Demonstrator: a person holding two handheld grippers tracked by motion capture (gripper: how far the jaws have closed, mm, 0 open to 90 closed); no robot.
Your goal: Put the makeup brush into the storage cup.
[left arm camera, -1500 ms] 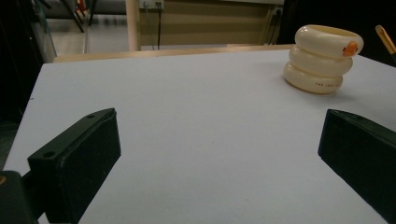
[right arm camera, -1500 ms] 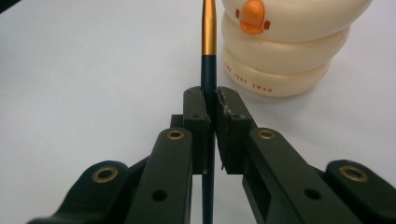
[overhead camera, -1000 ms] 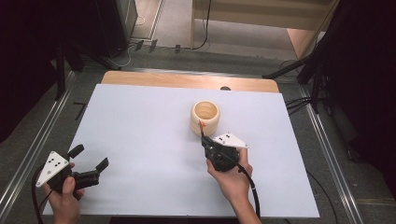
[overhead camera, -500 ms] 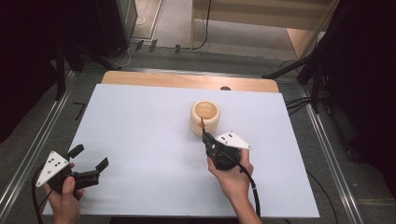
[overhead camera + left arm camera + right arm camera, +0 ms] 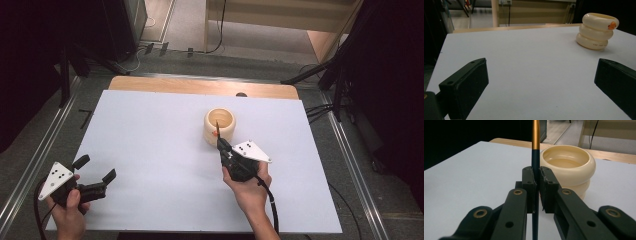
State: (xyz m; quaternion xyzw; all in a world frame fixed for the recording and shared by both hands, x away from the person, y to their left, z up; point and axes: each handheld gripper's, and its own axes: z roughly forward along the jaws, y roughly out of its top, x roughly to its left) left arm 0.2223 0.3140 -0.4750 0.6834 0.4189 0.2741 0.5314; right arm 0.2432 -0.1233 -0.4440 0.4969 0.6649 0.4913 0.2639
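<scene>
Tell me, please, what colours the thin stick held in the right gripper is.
The stick is dark blue-black low down and orange-gold higher up, clearest in the right gripper view.

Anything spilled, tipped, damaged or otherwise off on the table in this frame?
Nothing stands out. The cream ribbed cup stands upright on the white table with no spill. The right gripper is shut on a thin dark stick with an orange end, near the cup; the left gripper is open.

A thin stick (image 5: 535, 135), possibly a pen, runs off the right gripper view's top edge, hiding its tip.
</scene>
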